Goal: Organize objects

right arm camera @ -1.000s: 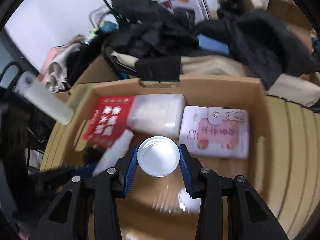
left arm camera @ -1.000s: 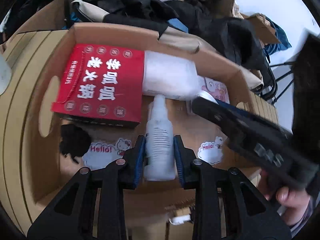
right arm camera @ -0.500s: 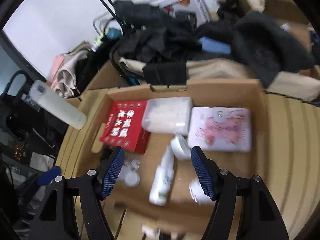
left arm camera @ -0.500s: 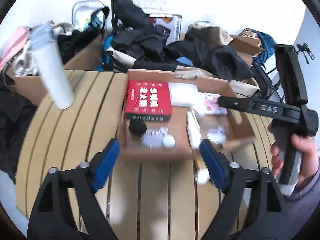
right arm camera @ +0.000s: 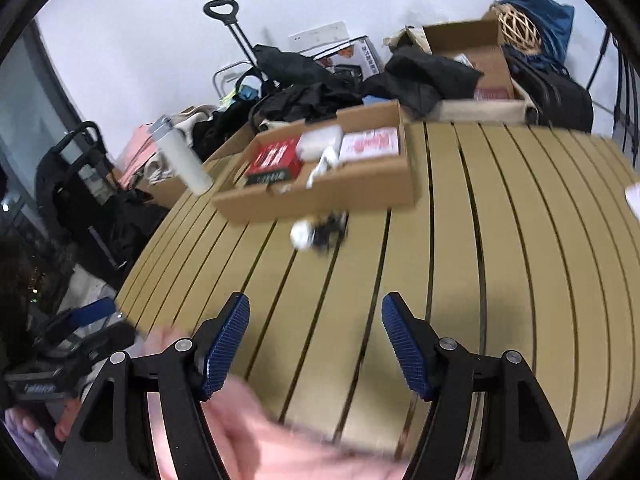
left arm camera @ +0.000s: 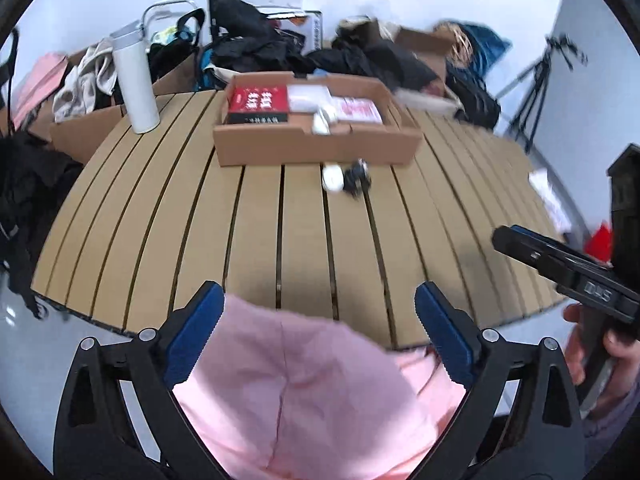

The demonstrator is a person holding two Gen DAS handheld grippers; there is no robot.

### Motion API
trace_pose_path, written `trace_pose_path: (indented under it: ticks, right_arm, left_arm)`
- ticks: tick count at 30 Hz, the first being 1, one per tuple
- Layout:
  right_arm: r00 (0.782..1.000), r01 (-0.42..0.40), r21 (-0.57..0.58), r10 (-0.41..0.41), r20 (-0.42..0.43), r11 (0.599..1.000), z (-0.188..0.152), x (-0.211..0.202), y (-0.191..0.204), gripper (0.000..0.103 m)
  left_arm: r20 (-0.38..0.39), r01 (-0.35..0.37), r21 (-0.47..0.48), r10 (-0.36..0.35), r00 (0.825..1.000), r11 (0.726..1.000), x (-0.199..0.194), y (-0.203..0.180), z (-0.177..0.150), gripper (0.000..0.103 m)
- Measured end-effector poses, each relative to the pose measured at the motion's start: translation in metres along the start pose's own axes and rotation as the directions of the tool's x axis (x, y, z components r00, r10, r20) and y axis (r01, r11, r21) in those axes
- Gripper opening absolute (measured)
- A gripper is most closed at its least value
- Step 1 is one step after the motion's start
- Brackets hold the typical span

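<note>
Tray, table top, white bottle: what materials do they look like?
Tray: corrugated cardboard, matte brown, with folded flap walls. Table top: tan slats with dark gaps, matte; painted wood or composite, can't tell which. White bottle: smooth satin white body with a grey cap, likely coated metal or plastic.

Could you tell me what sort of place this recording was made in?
Probably a cluttered storage or workroom, not a tidy home: a slatted table against a plain white wall, heaped clothes, cardboard boxes, a tripod.
</note>
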State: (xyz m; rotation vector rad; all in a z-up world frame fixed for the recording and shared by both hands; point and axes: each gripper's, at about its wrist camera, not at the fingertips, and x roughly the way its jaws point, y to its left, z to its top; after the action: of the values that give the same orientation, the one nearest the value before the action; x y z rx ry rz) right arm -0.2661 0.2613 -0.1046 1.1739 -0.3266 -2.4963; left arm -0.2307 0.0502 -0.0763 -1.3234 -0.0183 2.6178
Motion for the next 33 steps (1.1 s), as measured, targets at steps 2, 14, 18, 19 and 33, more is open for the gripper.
trace_pose_path:
  ticks: [2, 14, 18, 19, 33]
  right_arm:
    - [1.0, -0.026, 0.011, 0.026, -0.015, 1.0, -0.017, -0.003, 0.001, 0.072]
    - [1.0, -0.025, -0.035, 0.025, 0.005, 0.999, -0.042, 0.006, 0.011, 0.072]
    - [1.0, -0.021, -0.02, 0.021, -0.004, 1.0, -0.044, 0.022, 0.008, 0.07]
    - [1.0, -0.023, -0.014, 0.022, -0.013, 1.0, -0.044, 0.027, 0.005, 0.07]
    - [0.996, 0.02, -0.018, -0.021, -0.082, 1.0, 0.027, 0.115, -0.03, 0.067]
  left_arm:
    - [0.009, -0.052, 0.025, 0.052, 0.999, 0.998, -0.005, -0.007, -0.004, 0.095]
    - [0.063, -0.078, 0.06, 0.074, 0.995, 0.995, -0.003, -0.018, -0.018, 0.095]
    - [0.026, -0.02, 0.035, 0.019, 0.999, 0.999, 0.024, -0.01, -0.007, 0.094]
    - [0.012, -0.016, 0.04, 0.015, 1.0, 0.999, 0.035, -0.011, -0.001, 0.094]
    - [-0.101, 0.079, 0.035, -0.075, 0.992, 0.996, 0.187, -0.006, 0.101, 0.054]
